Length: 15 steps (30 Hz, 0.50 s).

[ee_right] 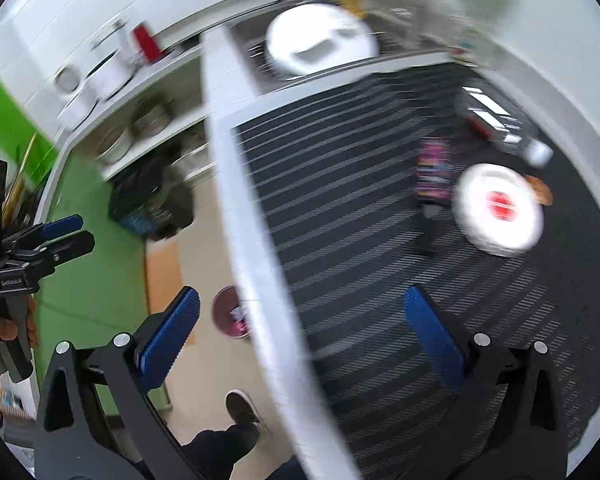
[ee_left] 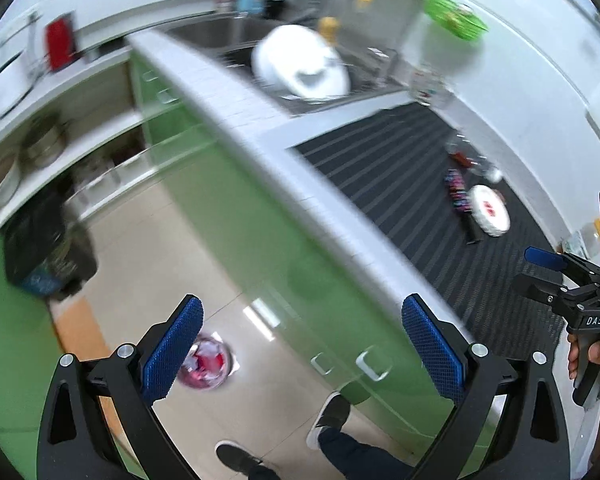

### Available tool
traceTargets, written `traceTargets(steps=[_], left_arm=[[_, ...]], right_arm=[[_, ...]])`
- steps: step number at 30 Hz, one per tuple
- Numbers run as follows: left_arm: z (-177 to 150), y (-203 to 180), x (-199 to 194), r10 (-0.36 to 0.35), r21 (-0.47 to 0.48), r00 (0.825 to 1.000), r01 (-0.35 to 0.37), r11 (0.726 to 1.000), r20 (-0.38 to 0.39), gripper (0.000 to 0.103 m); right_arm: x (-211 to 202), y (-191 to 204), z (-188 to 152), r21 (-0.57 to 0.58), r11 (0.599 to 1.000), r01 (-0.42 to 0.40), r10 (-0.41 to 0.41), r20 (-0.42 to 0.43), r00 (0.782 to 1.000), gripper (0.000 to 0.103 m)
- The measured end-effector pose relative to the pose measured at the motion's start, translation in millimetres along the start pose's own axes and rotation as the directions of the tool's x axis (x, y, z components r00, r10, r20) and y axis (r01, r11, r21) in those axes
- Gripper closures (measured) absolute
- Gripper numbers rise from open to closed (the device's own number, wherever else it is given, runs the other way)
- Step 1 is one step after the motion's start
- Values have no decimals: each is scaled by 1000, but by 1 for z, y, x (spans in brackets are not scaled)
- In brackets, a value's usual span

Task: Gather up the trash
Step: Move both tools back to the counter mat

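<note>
Both views are motion-blurred. On the dark striped counter mat (ee_right: 340, 200) lie a white round lid with a red mark (ee_right: 500, 210), a colourful wrapper (ee_right: 432, 168) and a dark packet (ee_right: 496, 120); the lid (ee_left: 490, 210) and the wrapper (ee_left: 456, 192) also show in the left wrist view. A small round bin with red and white trash (ee_left: 206, 364) stands on the floor; it also shows in the right wrist view (ee_right: 230, 316). My left gripper (ee_left: 302, 352) is open and empty above the floor by the counter edge. My right gripper (ee_right: 300, 336) is open and empty above the counter's edge.
A sink holds a white bowl-like object (ee_left: 300, 64). Green cabinet fronts (ee_left: 260, 232) run below the white counter edge (ee_left: 300, 184). Open shelves with metal pots (ee_left: 40, 148) and a black bag (ee_left: 44, 256) stand at the left. The person's feet (ee_left: 328, 416) are on the tile floor.
</note>
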State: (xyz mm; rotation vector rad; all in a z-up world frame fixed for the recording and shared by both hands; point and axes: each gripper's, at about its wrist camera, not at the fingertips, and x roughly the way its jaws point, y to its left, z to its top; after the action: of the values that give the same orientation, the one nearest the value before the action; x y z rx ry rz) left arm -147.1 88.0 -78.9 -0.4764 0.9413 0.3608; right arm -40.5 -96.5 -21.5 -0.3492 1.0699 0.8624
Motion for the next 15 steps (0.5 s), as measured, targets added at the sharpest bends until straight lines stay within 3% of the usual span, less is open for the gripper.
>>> traceTargets(steps=[6,15], left_arm=[[28,-72,28,-38,83,999,39,996,-7,7],[64,-142,66,-61,177,997,68,982,-42,7]], right_arm=[[-22,-72,-3,48,997,53,-54,24,998,3],[-21,-129,7,113,991,68,-71,22,997,3]])
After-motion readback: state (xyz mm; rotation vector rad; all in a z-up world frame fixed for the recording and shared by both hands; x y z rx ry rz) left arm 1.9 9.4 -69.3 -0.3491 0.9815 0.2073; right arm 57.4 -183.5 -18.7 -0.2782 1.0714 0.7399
